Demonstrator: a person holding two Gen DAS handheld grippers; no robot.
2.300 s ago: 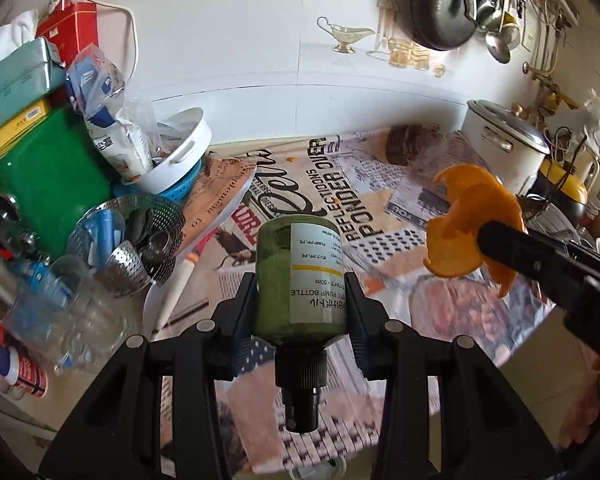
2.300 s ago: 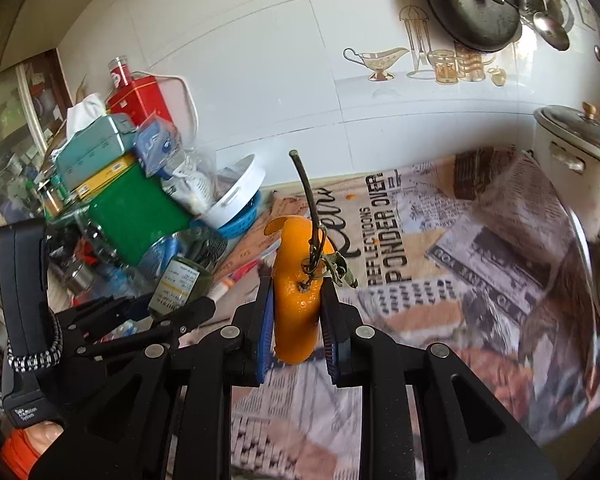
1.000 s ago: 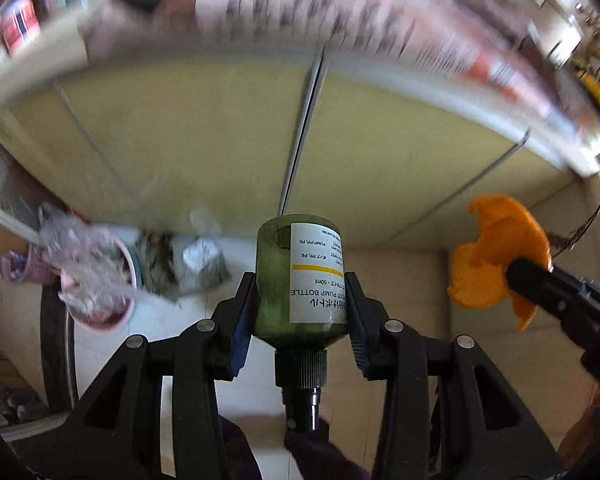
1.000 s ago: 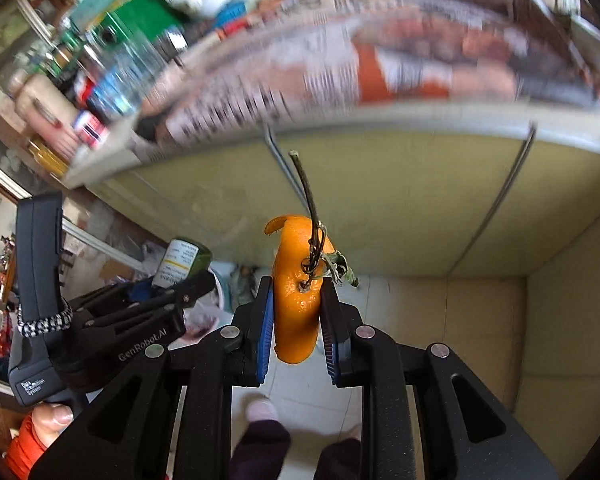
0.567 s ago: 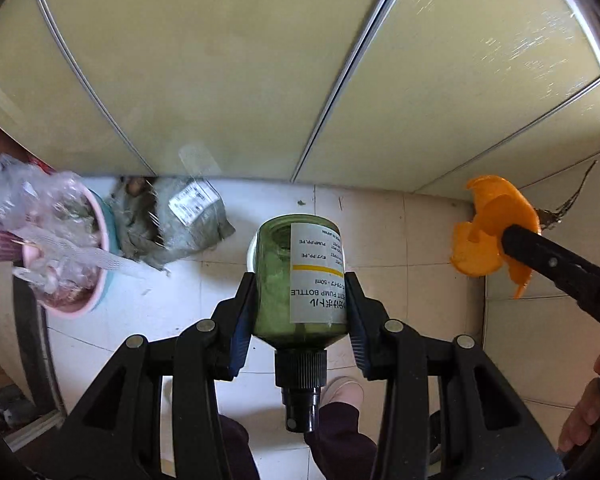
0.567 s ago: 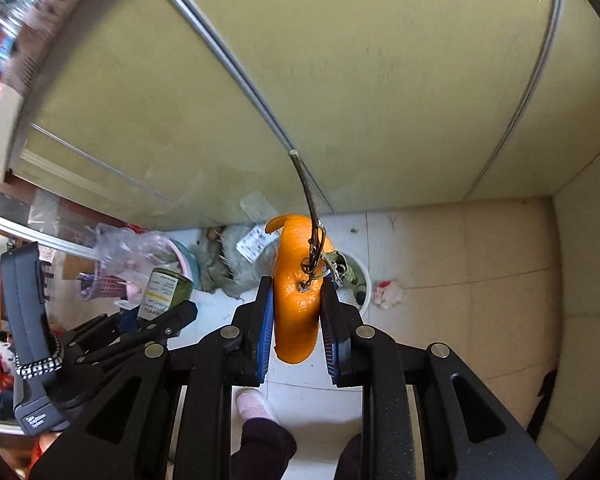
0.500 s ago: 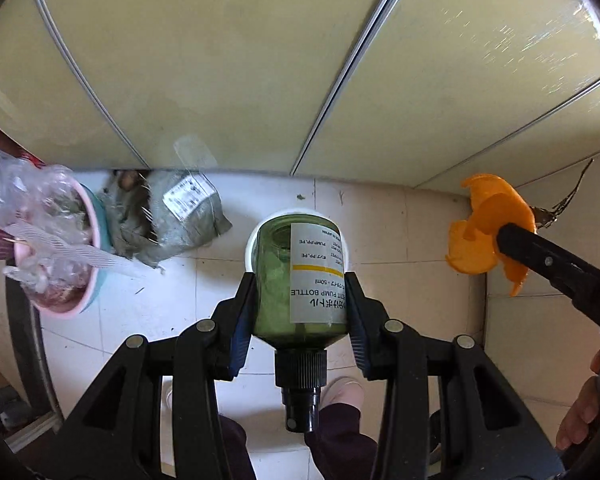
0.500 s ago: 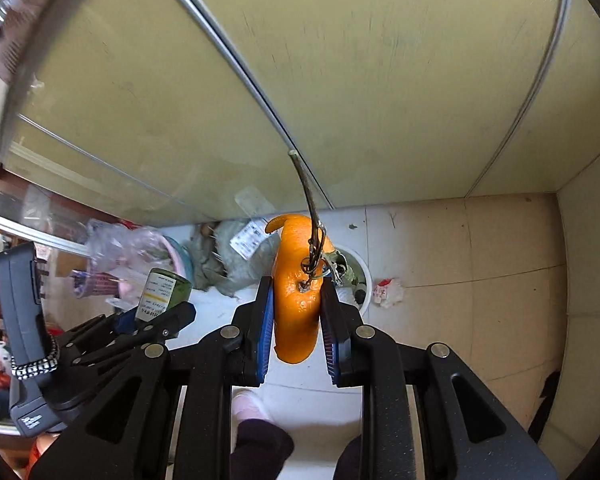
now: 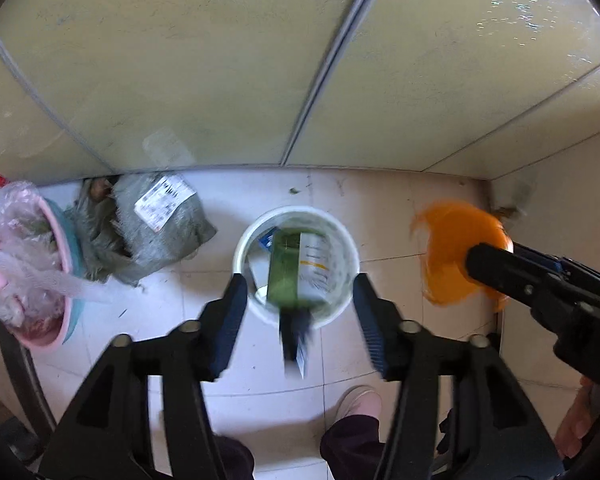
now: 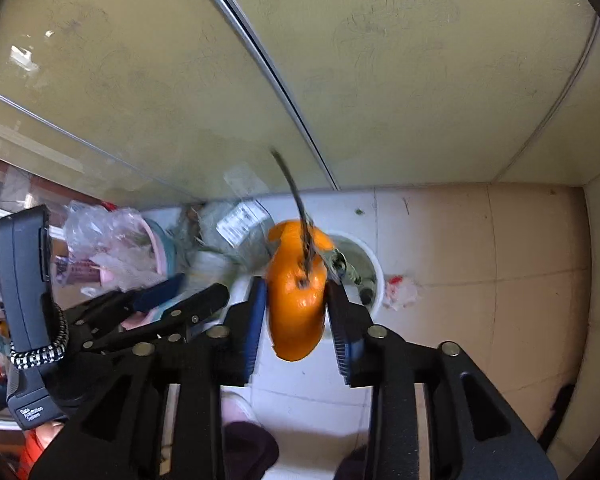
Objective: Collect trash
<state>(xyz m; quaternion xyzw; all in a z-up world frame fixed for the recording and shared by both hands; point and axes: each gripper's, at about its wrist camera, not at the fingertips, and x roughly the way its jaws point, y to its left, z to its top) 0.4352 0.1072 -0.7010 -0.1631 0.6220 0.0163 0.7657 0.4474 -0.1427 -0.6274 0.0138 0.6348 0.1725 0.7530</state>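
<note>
Green glass blurs at the centre of the left wrist view: one pump bottle [image 9: 296, 276] is dropping free into the white bin [image 9: 244, 240], its dark nozzle smeared at six o'clock over the rim. The left gripper [image 9: 298, 308] has released it; its jaws are opening and the pads stand clear on both sides. At nine o'clock sit one pink tub [image 9: 66, 248] stuffed with plastic and one grey sack [image 9: 156, 224]. At three o'clock one orange peel [image 10: 296, 300], with a twig, hangs between the right gripper [image 10: 296, 312] pads above the same bin; those jaws are opening too, with small gaps showing, so the peel looks let go. Both pieces seem nearly binned; neither has settled. One red-and-white scrap [image 10: 398, 286] lies on the floor just beside the bin.
</note>
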